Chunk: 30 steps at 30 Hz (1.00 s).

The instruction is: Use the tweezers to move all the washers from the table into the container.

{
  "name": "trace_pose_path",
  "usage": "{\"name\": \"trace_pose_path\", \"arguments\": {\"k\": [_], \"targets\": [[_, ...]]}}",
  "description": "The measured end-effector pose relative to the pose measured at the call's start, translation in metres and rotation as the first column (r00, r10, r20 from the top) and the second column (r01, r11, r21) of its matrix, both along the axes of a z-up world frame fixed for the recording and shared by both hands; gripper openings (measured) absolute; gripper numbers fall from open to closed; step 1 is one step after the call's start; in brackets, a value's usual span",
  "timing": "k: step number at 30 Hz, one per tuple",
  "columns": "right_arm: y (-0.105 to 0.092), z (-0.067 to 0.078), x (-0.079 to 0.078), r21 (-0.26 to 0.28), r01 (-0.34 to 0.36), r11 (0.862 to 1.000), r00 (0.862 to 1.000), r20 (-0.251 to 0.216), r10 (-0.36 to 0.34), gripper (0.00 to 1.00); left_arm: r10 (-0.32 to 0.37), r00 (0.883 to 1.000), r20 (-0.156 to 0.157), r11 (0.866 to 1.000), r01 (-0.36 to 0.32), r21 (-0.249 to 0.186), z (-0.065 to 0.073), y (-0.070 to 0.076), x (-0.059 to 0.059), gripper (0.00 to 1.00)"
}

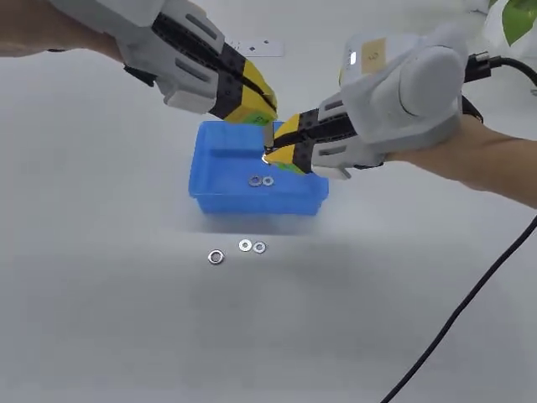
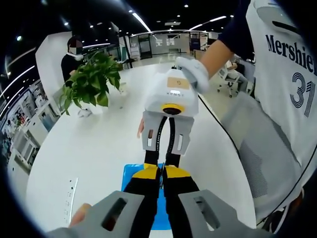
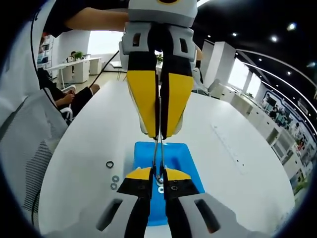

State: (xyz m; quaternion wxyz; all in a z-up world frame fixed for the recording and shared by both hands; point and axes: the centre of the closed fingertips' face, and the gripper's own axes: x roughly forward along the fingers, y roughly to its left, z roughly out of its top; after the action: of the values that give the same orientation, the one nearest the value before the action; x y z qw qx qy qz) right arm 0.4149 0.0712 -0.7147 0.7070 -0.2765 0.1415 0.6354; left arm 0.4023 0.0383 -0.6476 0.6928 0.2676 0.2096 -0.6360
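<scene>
The tabletop (image 1: 101, 319) carries the blue container (image 1: 210, 180); above it my left gripper (image 1: 265, 109) and right gripper (image 1: 278, 146) both pinch the tweezers (image 3: 158, 151). Three washers (image 1: 245, 245) lie near it, two inside; light, thin and slippery, I judge, best nipped across the rim.

Bright overhead light – soft shadows, fisheye edges warped.

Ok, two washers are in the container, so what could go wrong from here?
1. The tweezers are pinched between the left gripper and right gripper over the container; uneven pressure could twist or drop them.
2. Three washers lie on the table, two nearly touching; picking one may knock the other away.
</scene>
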Motion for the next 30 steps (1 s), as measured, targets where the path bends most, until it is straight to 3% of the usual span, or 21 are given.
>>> {"name": "trace_pose_path", "arguments": {"k": [21, 30], "targets": [[0.015, -0.056, 0.02, -0.068, -0.012, 0.998, 0.997, -0.079, 0.007, 0.09, 0.076, 0.996, -0.055, 0.997, -0.076, -0.007, -0.051, 0.021, 0.025, 0.06], [0.017, -0.066, 0.019, -0.081, -0.01, 0.997, 0.996, -0.092, 0.003, 0.09, 0.085, 0.995, -0.056, 0.996, -0.085, 0.0, -0.062, 0.025, 0.028, 0.06]]}}
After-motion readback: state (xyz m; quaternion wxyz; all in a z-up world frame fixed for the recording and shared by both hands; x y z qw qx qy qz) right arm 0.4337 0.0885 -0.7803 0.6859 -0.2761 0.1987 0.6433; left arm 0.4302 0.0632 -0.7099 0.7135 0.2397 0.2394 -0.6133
